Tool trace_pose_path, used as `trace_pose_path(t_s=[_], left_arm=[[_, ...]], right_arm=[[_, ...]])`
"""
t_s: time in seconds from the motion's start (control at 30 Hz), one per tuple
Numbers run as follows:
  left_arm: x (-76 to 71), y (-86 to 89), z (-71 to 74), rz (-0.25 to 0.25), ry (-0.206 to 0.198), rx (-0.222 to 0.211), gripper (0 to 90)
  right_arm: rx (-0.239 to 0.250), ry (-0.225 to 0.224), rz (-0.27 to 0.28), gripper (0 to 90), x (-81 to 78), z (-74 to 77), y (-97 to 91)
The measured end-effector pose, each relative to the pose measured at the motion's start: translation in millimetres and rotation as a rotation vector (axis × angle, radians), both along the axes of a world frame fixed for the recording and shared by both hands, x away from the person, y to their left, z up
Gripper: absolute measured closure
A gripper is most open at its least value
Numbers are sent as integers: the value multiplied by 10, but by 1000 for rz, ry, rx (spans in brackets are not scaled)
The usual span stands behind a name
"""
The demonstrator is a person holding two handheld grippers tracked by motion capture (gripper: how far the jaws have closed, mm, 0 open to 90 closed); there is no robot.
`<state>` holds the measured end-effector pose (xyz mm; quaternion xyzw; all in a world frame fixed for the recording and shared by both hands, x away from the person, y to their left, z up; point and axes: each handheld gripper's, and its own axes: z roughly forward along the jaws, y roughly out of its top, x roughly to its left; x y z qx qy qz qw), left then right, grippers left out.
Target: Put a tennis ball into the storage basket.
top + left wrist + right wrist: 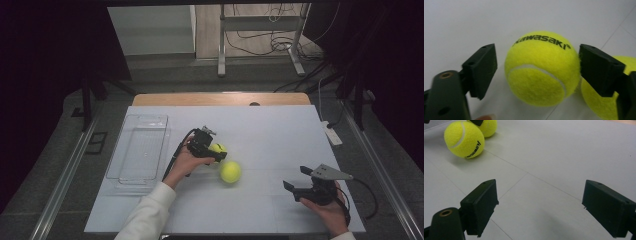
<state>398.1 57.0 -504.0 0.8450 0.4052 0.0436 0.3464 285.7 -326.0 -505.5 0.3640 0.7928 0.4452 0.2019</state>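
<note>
The left gripper (537, 72) brackets a fuzzy yellow "Kawasaki" tennis ball (541, 68), one pad touching, the other just clear; the right gripper (540, 207) gapes over bare table.

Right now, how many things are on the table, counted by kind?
Yellow tennis balls: 2, one between the jaws of the left claw, one beside it.
Clear plastic trays: 1, at the left side of the table.
Total: 3
</note>
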Motion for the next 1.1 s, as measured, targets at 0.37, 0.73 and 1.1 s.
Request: trace_pose_path(t_s=[0.37, 0.73, 1.1], left_arm=[[-10, 6, 11, -16, -6, -1, 275], [-25, 43, 56, 7, -38, -1, 280], [-89, 105, 192, 23, -86, -52, 279]], right_arm=[[-3, -3, -1, 131, -2, 2, -3], [0, -3, 0, 131, -2, 3, -7], [-1, -5, 1, 131, -5, 5, -1]])
